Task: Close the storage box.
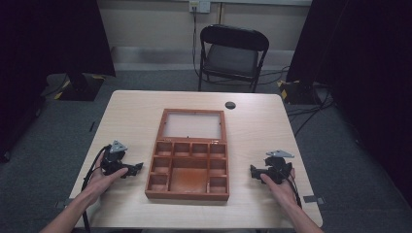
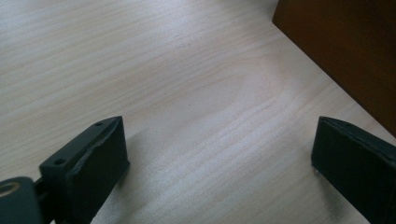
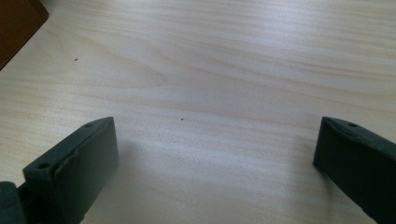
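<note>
A brown wooden box [image 1: 188,167] with several compartments lies open in the middle of the table, its glass-paned lid [image 1: 192,124] folded back flat. My left gripper [image 1: 134,169] rests on the table just left of the box, held by a hand and pointing at the box. Its jaws stand wide apart over bare wood in the left gripper view, where my left gripper [image 2: 219,158] faces the box wall [image 2: 345,51]. My right gripper [image 1: 253,171] rests to the right of the box, also open, with nothing between its fingers. A box corner [image 3: 16,23] appears in the right gripper view beyond my right gripper [image 3: 217,156].
The light wooden table [image 1: 131,116] has a dark round cable hole [image 1: 230,105] near its far edge. A black chair [image 1: 232,56] stands behind the table. Dark curtains hang at both sides, and cables lie on the grey floor.
</note>
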A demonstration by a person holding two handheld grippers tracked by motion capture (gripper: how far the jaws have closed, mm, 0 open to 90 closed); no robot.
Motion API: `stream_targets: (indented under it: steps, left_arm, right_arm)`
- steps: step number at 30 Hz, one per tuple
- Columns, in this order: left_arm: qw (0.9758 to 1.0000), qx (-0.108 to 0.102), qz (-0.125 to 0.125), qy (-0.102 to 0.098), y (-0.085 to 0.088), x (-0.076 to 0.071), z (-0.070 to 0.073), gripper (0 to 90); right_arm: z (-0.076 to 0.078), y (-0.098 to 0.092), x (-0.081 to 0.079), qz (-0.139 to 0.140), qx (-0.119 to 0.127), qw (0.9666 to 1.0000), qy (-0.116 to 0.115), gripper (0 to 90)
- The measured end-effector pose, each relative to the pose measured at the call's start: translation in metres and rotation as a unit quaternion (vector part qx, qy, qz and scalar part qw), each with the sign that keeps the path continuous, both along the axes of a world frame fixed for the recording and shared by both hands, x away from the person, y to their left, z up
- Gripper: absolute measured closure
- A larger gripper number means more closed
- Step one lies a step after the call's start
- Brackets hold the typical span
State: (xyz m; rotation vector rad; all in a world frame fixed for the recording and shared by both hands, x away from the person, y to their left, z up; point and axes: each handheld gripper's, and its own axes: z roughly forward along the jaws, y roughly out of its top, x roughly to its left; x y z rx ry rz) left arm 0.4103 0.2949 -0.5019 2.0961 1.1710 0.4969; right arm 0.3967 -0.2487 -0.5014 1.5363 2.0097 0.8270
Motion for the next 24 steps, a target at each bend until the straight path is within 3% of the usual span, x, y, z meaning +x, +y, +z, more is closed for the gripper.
stream_targets:
  steps: [4, 5, 8, 10, 11, 12, 14, 16, 19, 24]
  left_arm:
    - [1.0000, -0.004, 0.004, -0.002, 0.000, -0.001, 0.003, 9.7]
    - [0.9999, -0.012, 0.010, 0.002, 0.001, 0.000, 0.004, 16.4]
    - [0.9997, -0.019, 0.017, 0.008, 0.001, 0.002, 0.005, 16.4]
    - [0.9996, -0.019, 0.020, 0.009, 0.002, 0.002, 0.005, 16.6]
    - [0.9995, -0.021, 0.020, 0.010, 0.002, 0.002, 0.006, 16.8]
    - [0.9995, -0.021, 0.020, 0.008, 0.002, 0.002, 0.008, 17.0]
    - [0.9995, -0.026, 0.017, 0.006, 0.002, 0.002, 0.011, 17.8]
    - [0.9992, -0.039, 0.012, -0.001, 0.002, 0.000, 0.016, 18.1]
    - [0.9985, -0.052, 0.014, -0.009, 0.001, -0.001, 0.023, 18.7]
    - [0.9969, -0.072, 0.026, -0.017, -0.001, -0.001, 0.032, 21.2]
  right_arm:
    - [0.000, 0.000, -0.001, -0.004, 0.000, 1.0000, 0.000, 0.0]
    - [0.001, 0.001, -0.001, -0.001, -0.003, 1.0000, 0.004, 0.6]
    - [0.002, 0.001, -0.002, -0.002, 0.001, 1.0000, 0.000, 6.6]
    - [0.005, 0.001, -0.003, 0.002, 0.002, 1.0000, -0.005, 20.4]
    - [0.006, 0.000, -0.003, 0.005, 0.005, 1.0000, -0.007, 20.1]
    - [0.008, -0.001, -0.003, 0.004, 0.007, 0.9999, -0.011, 14.2]
    - [0.010, -0.002, -0.004, -0.004, 0.011, 0.9998, -0.013, 18.4]
    - [0.011, -0.004, -0.003, -0.005, 0.021, 0.9998, 0.004, 15.9]
    - [0.016, -0.004, -0.003, 0.005, 0.046, 0.9989, 0.009, 16.4]
    - [0.028, -0.002, -0.003, 0.022, 0.067, 0.9972, -0.025, 19.7]
